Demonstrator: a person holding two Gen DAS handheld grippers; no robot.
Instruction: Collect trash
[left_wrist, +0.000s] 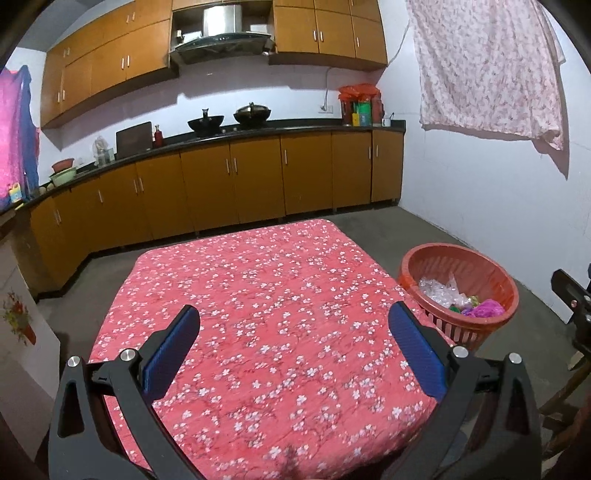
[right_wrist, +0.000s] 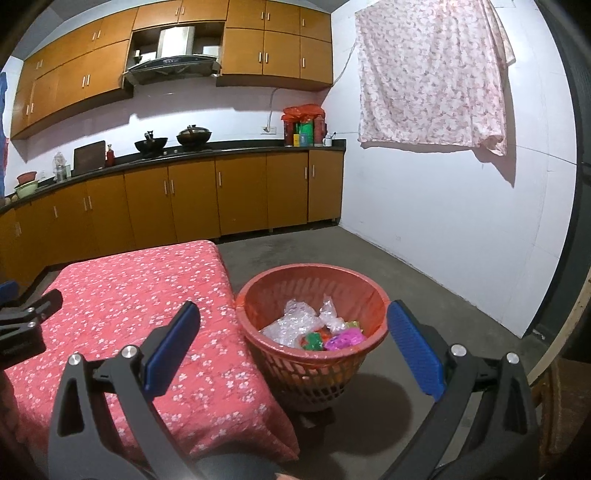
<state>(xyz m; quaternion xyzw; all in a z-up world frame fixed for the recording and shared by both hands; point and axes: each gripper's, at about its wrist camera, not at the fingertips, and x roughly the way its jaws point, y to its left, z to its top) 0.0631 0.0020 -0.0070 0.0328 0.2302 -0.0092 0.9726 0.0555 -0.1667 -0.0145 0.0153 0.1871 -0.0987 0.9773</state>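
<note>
While the left gripper (left_wrist: 293, 325) hangs over the near half of the table (left_wrist: 258, 295), its blue-padded jaws stand spread wide with nothing between them. In this left wrist view the table's red flowered cloth lies bare. Just beside the table's right edge stands the orange basket (left_wrist: 413, 258), on the floor, holding the trash (left_wrist: 443, 291): crumpled clear plastic with pink, purple and green scraps beside it. A black part of the right gripper (left_wrist: 570, 295) shows beyond the basket, at the picture's right edge.

In the right wrist view the right gripper (right_wrist: 293, 326) is released too, its jaws wide apart and holding nothing, poised above the near rim of the basket (right_wrist: 258, 291). The trash (right_wrist: 295, 321) rests inside the basket. The table (right_wrist: 129, 295) lies just left of the basket, and the left gripper (right_wrist: 26, 317) hovers over the table's left side.
</note>
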